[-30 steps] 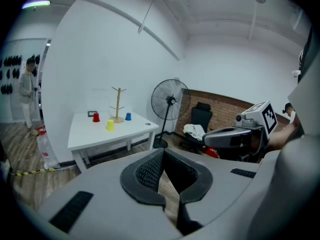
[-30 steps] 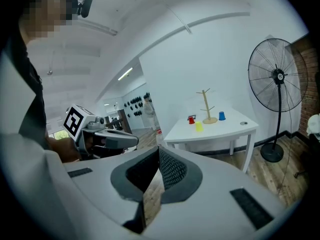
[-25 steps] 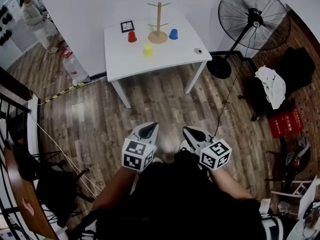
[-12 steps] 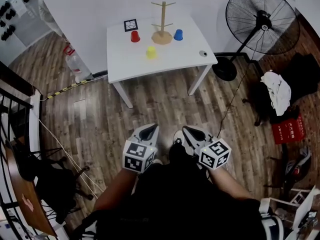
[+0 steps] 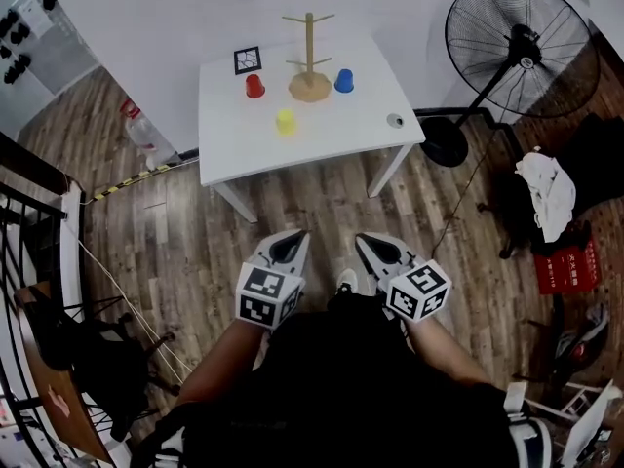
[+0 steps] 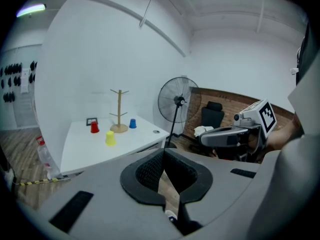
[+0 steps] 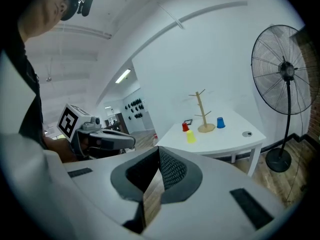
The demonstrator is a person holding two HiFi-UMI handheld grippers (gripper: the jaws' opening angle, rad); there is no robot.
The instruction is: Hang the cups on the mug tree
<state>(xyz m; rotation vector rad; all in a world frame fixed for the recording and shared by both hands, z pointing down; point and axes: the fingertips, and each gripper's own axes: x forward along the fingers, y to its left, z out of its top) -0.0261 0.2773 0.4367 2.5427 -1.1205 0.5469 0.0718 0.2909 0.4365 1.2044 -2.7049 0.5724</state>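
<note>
A wooden mug tree (image 5: 309, 57) stands on a white table (image 5: 322, 125) far ahead, with bare pegs. A red cup (image 5: 254, 86) sits upside down to its left, a blue cup (image 5: 343, 80) to its right, and a yellow cup (image 5: 285, 121) nearer me. The same table, mug tree (image 6: 119, 111) and cups show small in both gripper views. My left gripper (image 5: 291, 246) and right gripper (image 5: 375, 248) are held close to my body over the wooden floor, well short of the table. Both are shut with nothing between their jaws.
A standing fan (image 5: 517, 47) is right of the table, its cable trailing over the floor. A small round object (image 5: 394, 120) and a marker card (image 5: 248, 59) lie on the table. A plastic bottle (image 5: 142, 132) stands left of it. A chair, white cloth (image 5: 546, 188) and red crate (image 5: 570, 264) stand at the right.
The table and fan have shifted a little in the head view and sit slightly nearer. Both grippers keep their pose, shut and side by side. The person at the far left is out of view.
</note>
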